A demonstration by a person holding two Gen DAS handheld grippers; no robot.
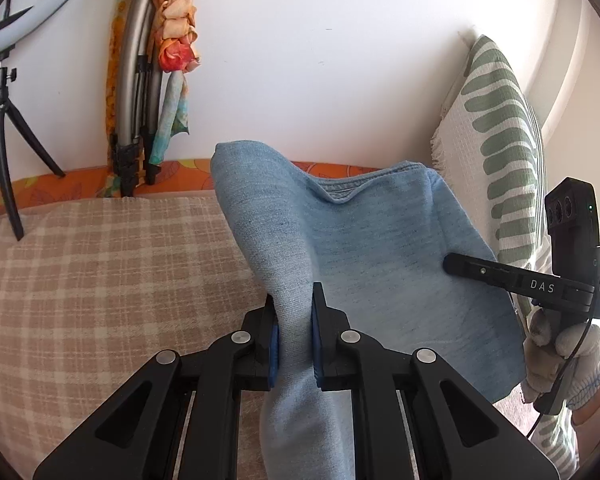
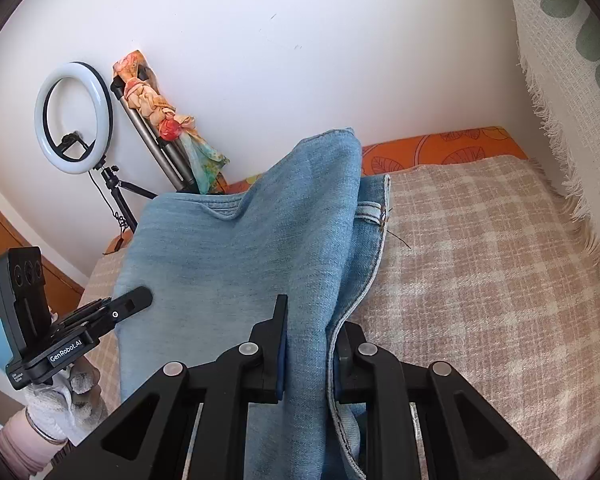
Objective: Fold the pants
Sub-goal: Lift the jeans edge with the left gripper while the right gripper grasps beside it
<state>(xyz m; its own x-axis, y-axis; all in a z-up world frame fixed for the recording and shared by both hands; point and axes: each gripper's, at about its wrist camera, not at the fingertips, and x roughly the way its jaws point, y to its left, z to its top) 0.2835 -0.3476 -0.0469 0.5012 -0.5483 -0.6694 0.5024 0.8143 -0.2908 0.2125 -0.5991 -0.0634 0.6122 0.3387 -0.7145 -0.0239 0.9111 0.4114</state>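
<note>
**A:** How were the two hands set over the checked blanket (image 2: pixel 480 264)?

**B:** Both tools pointed steeply down toward it. The left gripper (image 1: pixel 293 330) was clenched on a bunched fold of the pants (image 1: pixel 380 248), the blue pads (image 1: pixel 274 346) pinching the denim from both sides. The right gripper (image 2: pixel 312 350) was likewise grasping the pants (image 2: pixel 240 256), its jaws closed on a thick gather of cloth with a stitched seam edge running along the right-hand finger.

**A:** Could each hand be seen?

**B:** Only from the opposite camera. In the left wrist view the right hand (image 1: pixel 556 344), in a pale knitted glove, gripped its tool's handle at the far right edge, beside the leaf-patterned cushion (image 1: pixel 496 120). In the right wrist view the left hand (image 2: pixel 60 400), also gloved, with a pink sleeve (image 2: pixel 16 444) below it, held the other tool at the lower left.

**A:** And the pants themselves?

**B:** Light blue denim, faded, hanging above the blanket as a slack sheet stretched between the two grippers. The cloth sagged in the middle into a shallow dip, and its upper corners stood up against the white wall. A hem with a belt loop (image 2: pixel 374 212) showed on the side nearest the blanket's open area. Beyond the blanket's far left corner stood a ring light (image 2: pixel 74 118) on a tripod.
</note>
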